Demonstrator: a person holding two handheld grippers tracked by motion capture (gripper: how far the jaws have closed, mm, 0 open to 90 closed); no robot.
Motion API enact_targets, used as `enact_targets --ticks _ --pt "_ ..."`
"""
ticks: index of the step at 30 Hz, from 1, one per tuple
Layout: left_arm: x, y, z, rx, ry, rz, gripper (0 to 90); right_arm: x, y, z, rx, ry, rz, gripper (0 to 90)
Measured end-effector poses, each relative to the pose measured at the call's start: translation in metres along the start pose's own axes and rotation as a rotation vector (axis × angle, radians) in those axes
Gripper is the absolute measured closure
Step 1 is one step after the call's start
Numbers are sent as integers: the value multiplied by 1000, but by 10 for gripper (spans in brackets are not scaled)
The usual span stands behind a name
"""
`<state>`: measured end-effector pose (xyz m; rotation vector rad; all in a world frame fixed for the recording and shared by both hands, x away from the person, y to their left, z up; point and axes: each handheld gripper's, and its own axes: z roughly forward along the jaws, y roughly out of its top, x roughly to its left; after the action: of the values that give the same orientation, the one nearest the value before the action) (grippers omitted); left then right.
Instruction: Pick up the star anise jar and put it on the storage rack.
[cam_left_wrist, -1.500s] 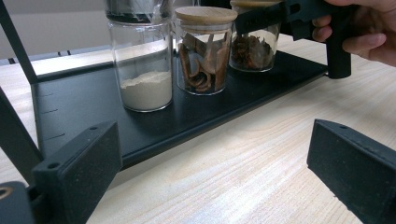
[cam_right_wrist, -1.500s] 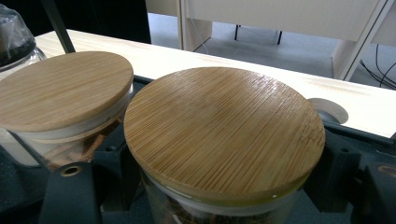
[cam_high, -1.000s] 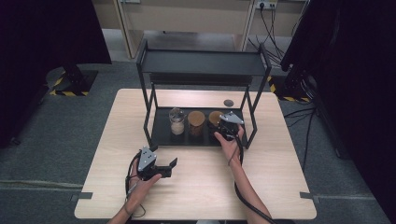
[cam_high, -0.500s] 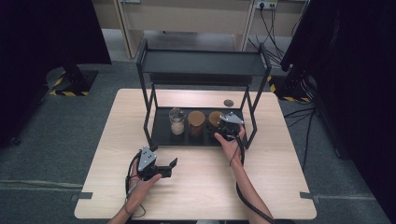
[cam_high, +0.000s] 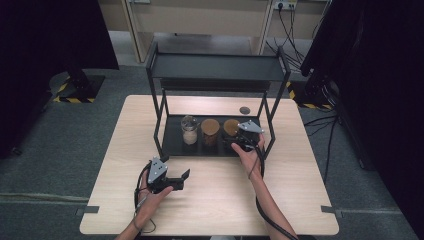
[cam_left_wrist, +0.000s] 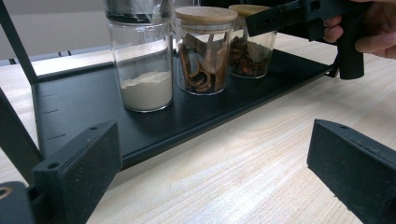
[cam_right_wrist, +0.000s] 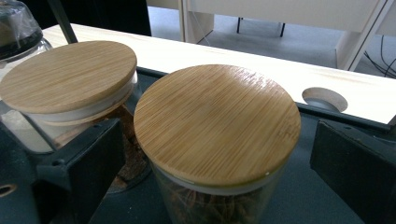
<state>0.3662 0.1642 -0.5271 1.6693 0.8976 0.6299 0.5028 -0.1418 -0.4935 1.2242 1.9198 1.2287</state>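
Right-hand jar (cam_right_wrist: 217, 126) between spread right tool (cam_high: 243, 138) jaws, neighbour jar (cam_right_wrist: 70, 84) close beside; left tool (cam_high: 172, 179) spread over bare tabletop (cam_high: 220, 200).

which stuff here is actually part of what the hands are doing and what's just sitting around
In play, as it looks:
- right gripper, jaws open around the rightmost wooden-lidded glass jar
- black metal shelf rack it stands in

Lying about:
- middle wooden-lidded glass jar of brown curled pieces
- glass jar of white powder
- left gripper, open above the light wooden table
- round hole in the tabletop
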Motion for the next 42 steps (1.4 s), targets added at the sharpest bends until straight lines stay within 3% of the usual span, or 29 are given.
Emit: enact_targets --ticks 42 --pt "0 0 0 1 3 2 26 19 -8 -45 -77 81 -5 34"
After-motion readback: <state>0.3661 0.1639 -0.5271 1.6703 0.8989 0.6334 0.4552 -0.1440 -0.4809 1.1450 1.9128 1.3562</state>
